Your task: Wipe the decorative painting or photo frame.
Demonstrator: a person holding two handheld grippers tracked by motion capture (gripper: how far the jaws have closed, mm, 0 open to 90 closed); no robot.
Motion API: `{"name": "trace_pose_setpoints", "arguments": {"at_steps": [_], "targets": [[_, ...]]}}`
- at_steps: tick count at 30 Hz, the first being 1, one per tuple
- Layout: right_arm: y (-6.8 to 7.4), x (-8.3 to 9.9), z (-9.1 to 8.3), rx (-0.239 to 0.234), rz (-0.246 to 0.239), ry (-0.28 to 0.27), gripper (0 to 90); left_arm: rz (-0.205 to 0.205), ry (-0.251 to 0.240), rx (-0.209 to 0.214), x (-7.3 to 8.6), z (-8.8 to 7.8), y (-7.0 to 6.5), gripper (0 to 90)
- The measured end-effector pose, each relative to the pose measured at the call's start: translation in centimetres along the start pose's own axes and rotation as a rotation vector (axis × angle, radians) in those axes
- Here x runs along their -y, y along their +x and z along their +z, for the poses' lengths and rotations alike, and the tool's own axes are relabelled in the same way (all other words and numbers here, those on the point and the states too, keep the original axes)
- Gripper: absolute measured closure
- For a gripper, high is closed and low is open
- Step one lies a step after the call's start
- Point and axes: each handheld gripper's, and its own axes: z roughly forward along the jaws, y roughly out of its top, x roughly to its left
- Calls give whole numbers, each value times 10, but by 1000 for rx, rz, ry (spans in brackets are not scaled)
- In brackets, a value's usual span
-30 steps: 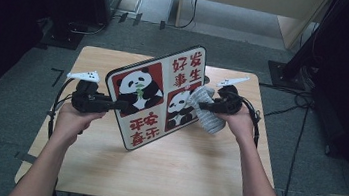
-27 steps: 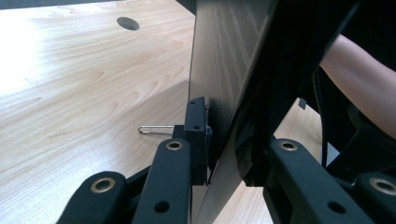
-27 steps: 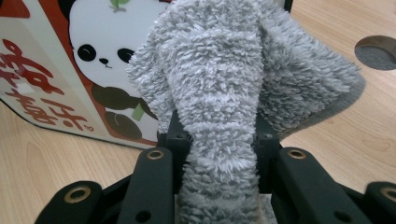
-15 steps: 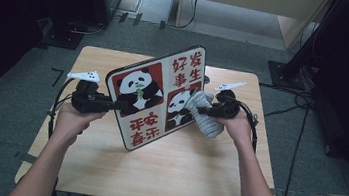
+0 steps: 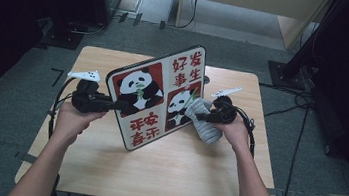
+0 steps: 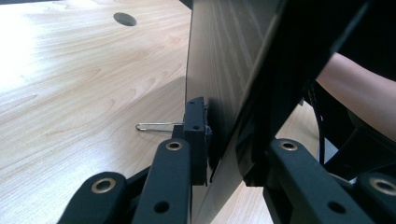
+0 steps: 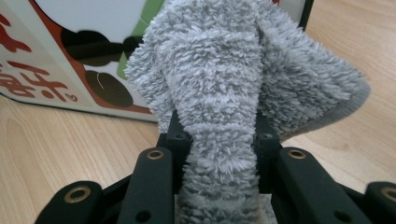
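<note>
A framed panda picture board (image 5: 155, 93) with red characters stands tilted on edge on the wooden table (image 5: 168, 173). My left gripper (image 5: 122, 104) is shut on the board's left edge; in the left gripper view the jaws clamp the board's thin edge (image 6: 224, 107), its wood-grain back facing the camera. My right gripper (image 5: 199, 116) is shut on a fluffy grey cloth (image 5: 203, 119), which lies against the lower right panda panel. In the right gripper view the cloth (image 7: 224, 98) bulges out between the jaws, with the board's face (image 7: 70, 60) right behind it.
A round cable hole (image 6: 124, 19) sits in the tabletop beyond the board. A wire stand leg (image 6: 156, 126) pokes out from the board's back. Dark equipment and cables (image 5: 282, 103) surround the table on the grey floor. Bare tabletop lies in front of the board.
The right gripper with the cloth has slid down the board's face, from beside the upper characters to the lower right panda panel. The left gripper and the board have stayed put.
</note>
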Motion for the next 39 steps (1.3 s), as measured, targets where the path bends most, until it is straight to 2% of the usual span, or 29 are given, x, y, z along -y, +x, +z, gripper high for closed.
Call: {"name": "trace_pose_setpoints", "arguments": {"at_steps": [9,13,15,20,27,31,39], "targets": [[-2,8,8,-7,12,7,688,-1,2,9,0,0,1,766],[-4,13,11,-19,35,14,687,-2,3,9,0,0,0,766],[-5,15,13,-19,24,9,687,-4,1,9,0,0,0,765],[-6,17,15,-20,42,27,687,-8,3,9,0,0,0,763],[-6,16,9,-22,50,18,689,-13,3,11,1,0,0,763],[-4,13,0,-21,59,2,691,-26,0,18,2,0,1,758],[1,10,-15,-19,56,-25,691,-20,-1,11,1,0,1,758]]}}
